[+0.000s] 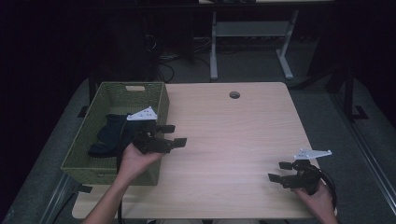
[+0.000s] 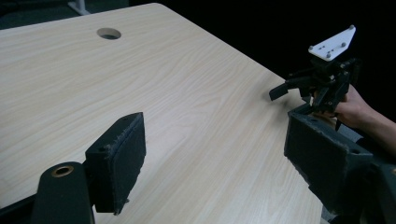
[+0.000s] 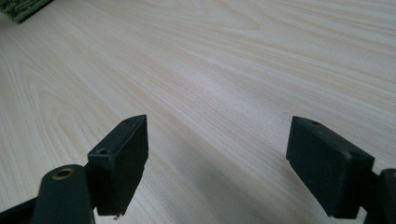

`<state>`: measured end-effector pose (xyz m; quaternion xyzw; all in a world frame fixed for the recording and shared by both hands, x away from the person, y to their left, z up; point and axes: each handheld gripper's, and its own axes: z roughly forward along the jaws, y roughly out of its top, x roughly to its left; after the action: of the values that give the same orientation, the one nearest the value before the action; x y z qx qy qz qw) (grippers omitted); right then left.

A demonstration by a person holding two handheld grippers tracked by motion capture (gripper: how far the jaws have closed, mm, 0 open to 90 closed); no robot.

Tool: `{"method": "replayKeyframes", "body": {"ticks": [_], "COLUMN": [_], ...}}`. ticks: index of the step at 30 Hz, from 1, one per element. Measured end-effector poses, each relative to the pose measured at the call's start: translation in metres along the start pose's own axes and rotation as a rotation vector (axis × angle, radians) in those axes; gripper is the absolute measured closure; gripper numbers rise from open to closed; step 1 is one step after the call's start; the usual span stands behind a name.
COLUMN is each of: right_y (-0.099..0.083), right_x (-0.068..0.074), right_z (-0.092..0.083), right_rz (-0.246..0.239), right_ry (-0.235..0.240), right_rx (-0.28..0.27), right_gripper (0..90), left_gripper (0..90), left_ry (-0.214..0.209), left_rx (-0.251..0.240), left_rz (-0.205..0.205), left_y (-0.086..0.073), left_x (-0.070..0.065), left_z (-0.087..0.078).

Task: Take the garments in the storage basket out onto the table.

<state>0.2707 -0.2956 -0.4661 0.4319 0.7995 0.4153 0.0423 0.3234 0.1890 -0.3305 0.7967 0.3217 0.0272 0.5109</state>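
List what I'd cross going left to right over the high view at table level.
green basket with dark cloth inside → left gripper, jaws open → bare wooden table → right gripper, jaws open.

Table (image 1: 233, 140): light wood-grain top with rounded corners, standing on a grey floor.
Hole (image 1: 234, 95): round opening sitting near the far edge.
Basket (image 1: 158, 100): green woven bin resting on the left end, holding a dark cloth (image 1: 109, 135).
Remaining surface: lying bare.
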Motion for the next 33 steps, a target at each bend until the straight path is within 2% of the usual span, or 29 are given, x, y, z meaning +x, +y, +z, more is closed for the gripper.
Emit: {"method": "replayKeyframes", "body": {"ticks": [11, 19, 33], "right_y": [0.0, 0.001, 0.001], "right_x": [0.0, 0.001, 0.002], "right_z": [0.001, 0.002, 0.003], "right_rz": [-0.005, -0.005, -0.004], "right_ry": [0.001, 0.002, 0.001], "right_rx": [0.001, 0.004, 0.01], "right_gripper": [20.5, 20.5, 20.5], "left_gripper": [20.6, 20.7, 20.9], "left_ry": [0.038, 0.071, 0.111], "left_rx": [-0.007, -0.025, -0.027], "left_rz": [-0.026, -0.05, -0.078], "left_y": [0.0, -0.001, -0.006], "left_x": [0.014, 0.027, 0.041], "left_z": [-0.018, -0.039, -0.055]}}
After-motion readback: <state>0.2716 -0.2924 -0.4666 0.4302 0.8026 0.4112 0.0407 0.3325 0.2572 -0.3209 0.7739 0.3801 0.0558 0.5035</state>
